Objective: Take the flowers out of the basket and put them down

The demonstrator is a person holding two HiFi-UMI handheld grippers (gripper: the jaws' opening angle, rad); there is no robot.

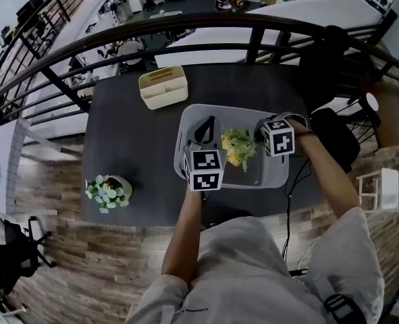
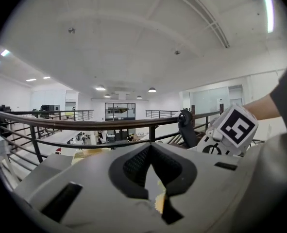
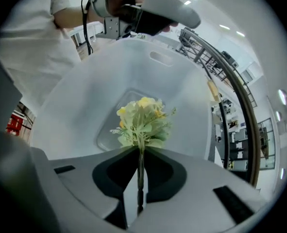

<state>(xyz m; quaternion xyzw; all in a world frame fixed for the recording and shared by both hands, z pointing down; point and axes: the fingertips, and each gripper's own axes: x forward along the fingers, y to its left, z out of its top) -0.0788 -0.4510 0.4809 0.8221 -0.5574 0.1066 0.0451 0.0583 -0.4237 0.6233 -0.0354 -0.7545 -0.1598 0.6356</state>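
Observation:
A bunch of yellow flowers [image 1: 236, 146] with green leaves lies inside the grey basket [image 1: 185, 123] on the dark table. My right gripper [image 1: 260, 140] reaches in from the basket's right side. In the right gripper view it [image 3: 140, 198] is shut on the thin green stem [image 3: 141, 169], and the blooms [image 3: 142, 118] stick out beyond the jaws over the basket floor [image 3: 133, 67]. My left gripper [image 1: 204, 129] is over the basket's left part, jaws together and holding nothing. In its own view the left gripper [image 2: 155, 193] points toward the railing, with the right gripper's marker cube [image 2: 235, 127] beside it.
A second bunch of white and green flowers [image 1: 107, 191] lies on the table [image 1: 131, 133] near its front left edge. A cream caddy [image 1: 163, 86] stands behind the basket. A dark curved railing [image 1: 185, 25] runs past the table's far edge.

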